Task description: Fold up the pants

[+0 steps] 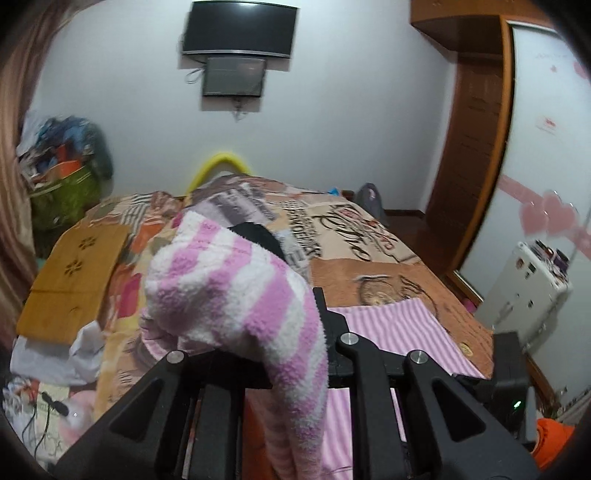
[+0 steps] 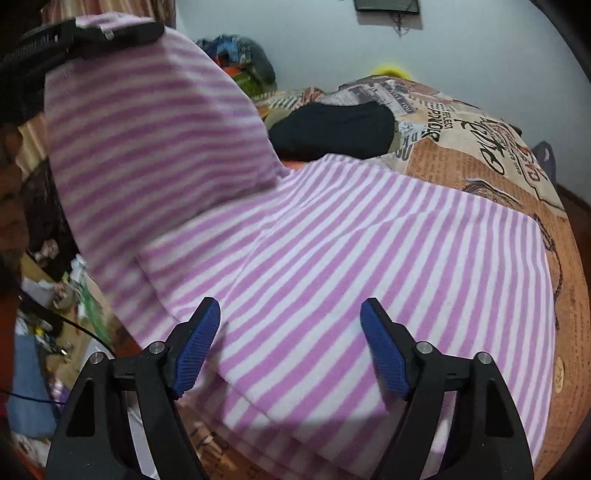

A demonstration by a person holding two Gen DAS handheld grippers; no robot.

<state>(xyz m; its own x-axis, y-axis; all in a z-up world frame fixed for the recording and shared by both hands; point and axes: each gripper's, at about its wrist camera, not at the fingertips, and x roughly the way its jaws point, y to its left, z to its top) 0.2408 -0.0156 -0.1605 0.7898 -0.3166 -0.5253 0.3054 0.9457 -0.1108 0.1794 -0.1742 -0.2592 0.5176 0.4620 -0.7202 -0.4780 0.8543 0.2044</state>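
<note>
One pair of pants (image 2: 332, 240), fleecy knit, pink-and-white stripes, fuzzy pile close up, mostly lying flat on the bed (image 2: 517, 177) ahead of and under the right gripper (image 2: 290, 347). One end pulled up into a soft rounded hump, draped over and pinched in the left gripper (image 1: 258, 332), up high at upper left of the right wrist view. Left gripper nearly closed, clamped on that fleecy fold; fingertips buried in fabric, not visible. Right gripper spread wide, nothing between the two blue textured pads (image 2: 195, 350), hovering just above the flat striped cloth; contact with cloth not clear. Two black hard-plastic fingers per gripper, angular, with round silver pivot pins. Bed cover smooth, printed in newspaper-style lettering, tan and orange patches. One black soft item (image 2: 332, 129) lying on the cover beyond the pants, matte, lumpy oval. Two dark flat screens (image 1: 240, 29) on the white wall far ahead of the left gripper, larger one above the smaller. One yellow curved tube (image 1: 218, 164) past the far bed edge. One flat brown cardboard piece (image 1: 74, 273) with two flower cut-outs, left of the left gripper. One green basket (image 1: 66, 192) piled with mixed clothes, far left. Wooden wardrobe frame (image 1: 476, 129), glossy brown, right side, with a white sliding panel bearing pink hearts.
</note>
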